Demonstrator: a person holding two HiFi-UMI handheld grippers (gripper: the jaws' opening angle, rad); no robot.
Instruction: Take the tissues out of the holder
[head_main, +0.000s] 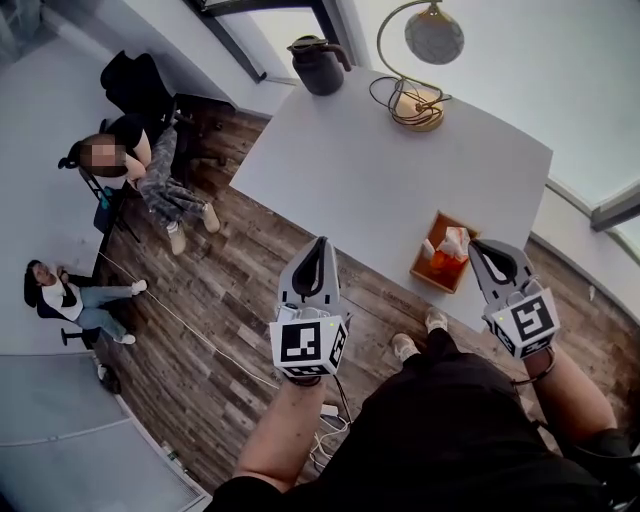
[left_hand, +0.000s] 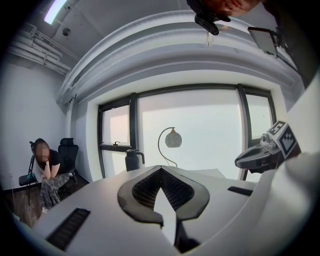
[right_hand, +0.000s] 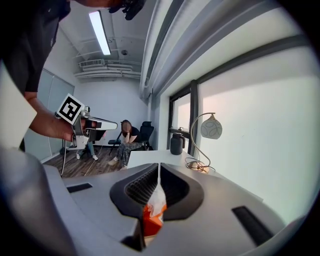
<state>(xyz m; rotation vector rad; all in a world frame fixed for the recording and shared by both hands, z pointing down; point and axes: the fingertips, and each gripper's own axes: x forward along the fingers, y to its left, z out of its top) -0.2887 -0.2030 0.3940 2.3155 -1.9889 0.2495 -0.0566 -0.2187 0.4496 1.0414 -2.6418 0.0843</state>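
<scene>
With the right gripper (head_main: 474, 246) fingers pinching the tissue pack (head_main: 451, 244) in the holder (head_main: 424, 271), best lift straight up (left gripper (head_main: 321, 244) fingers closed, empty).

Head view, person's own limbs. The left hand-held gripper (head_main: 321, 245) is held out on a bare left forearm (head_main: 278, 440), pointing forward and nearly level, with its marker cube (head_main: 308, 345) towards the camera. Its jaws meet at the tips with nothing between them. The right hand-held gripper (head_main: 474, 245), on the right forearm (head_main: 578, 395), is tilted slightly downward. Its jaws are closed on a tissue (right_hand: 157, 199), which is pinched between the pads. The two grippers are well apart.
</scene>
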